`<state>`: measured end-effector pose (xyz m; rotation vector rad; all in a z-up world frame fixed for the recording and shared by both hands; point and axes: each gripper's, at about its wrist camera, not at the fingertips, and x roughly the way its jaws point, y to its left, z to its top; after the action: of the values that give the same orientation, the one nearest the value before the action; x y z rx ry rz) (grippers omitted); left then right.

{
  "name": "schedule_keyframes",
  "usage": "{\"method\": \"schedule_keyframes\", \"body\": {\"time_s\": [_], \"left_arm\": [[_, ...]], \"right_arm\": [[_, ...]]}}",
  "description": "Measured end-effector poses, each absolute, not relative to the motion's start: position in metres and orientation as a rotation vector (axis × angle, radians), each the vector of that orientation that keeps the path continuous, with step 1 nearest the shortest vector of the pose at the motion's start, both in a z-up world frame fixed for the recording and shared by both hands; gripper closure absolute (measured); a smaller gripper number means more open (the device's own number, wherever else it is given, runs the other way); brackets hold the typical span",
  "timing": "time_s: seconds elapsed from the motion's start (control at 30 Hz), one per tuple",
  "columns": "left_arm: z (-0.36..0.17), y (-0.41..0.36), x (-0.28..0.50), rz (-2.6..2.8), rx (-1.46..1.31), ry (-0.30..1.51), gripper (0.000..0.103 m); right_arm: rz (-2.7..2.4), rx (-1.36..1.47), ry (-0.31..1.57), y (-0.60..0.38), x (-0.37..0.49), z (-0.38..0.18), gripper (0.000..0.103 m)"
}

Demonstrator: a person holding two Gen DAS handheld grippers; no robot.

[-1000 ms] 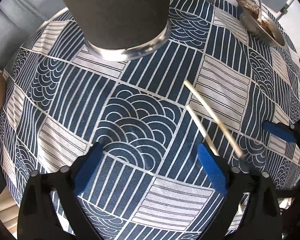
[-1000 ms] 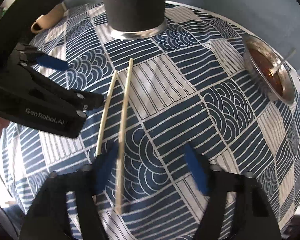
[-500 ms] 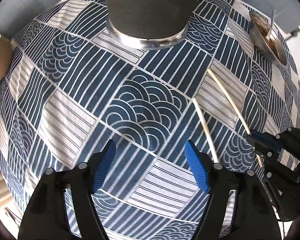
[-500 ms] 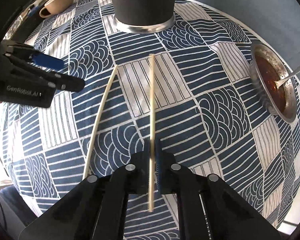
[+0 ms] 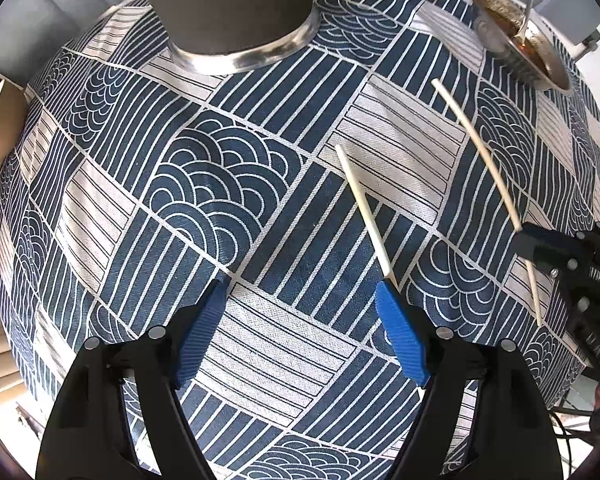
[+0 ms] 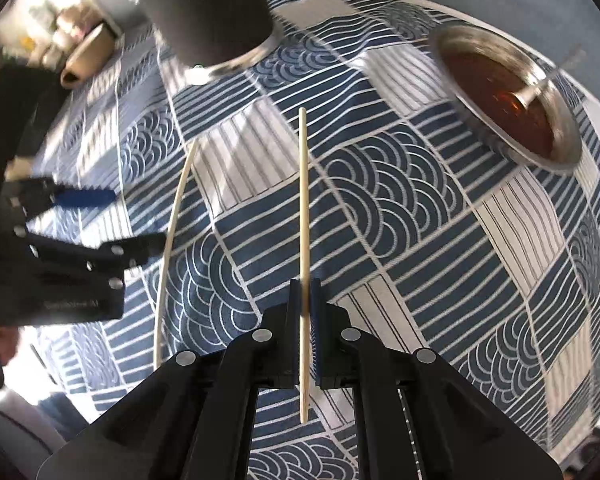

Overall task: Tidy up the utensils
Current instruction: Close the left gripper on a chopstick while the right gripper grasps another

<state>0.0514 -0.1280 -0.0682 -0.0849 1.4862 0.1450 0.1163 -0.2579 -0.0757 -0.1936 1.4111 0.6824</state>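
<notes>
Chopsticks: one chopstick (image 6: 303,216) is pinched between the pressed-together pads of the right gripper (image 6: 305,320), its rear end jutting back past them. The second chopstick (image 5: 365,212) lies on the patterned surface (image 5: 220,184), its near end hidden behind the right pad of the left gripper (image 5: 300,320), whose jaws are opening over bare cloth.
</notes>
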Motion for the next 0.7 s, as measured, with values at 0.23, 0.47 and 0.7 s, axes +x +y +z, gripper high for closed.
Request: {"method": "schedule_keyframes", "body": {"time_s": [0.23,0.47,0.7], "left_arm": [[-0.054,-0.118,0.037,0.118,-0.121,1.503,0.055],[-0.038,-0.107,0.046,0.142,-0.218,1.51,0.035],[-0.053,-0.158,0.06,0.135,-0.072,1.567,0.042]], "right_arm": [[0.681,-0.098,1.397,-0.274,0.117,-0.074,0.098],[0.713,-0.091,1.387,-0.275,0.115,-0.074,0.098],[0.676,-0.057,1.351,-0.283,0.12,-0.067,0.098]]}}
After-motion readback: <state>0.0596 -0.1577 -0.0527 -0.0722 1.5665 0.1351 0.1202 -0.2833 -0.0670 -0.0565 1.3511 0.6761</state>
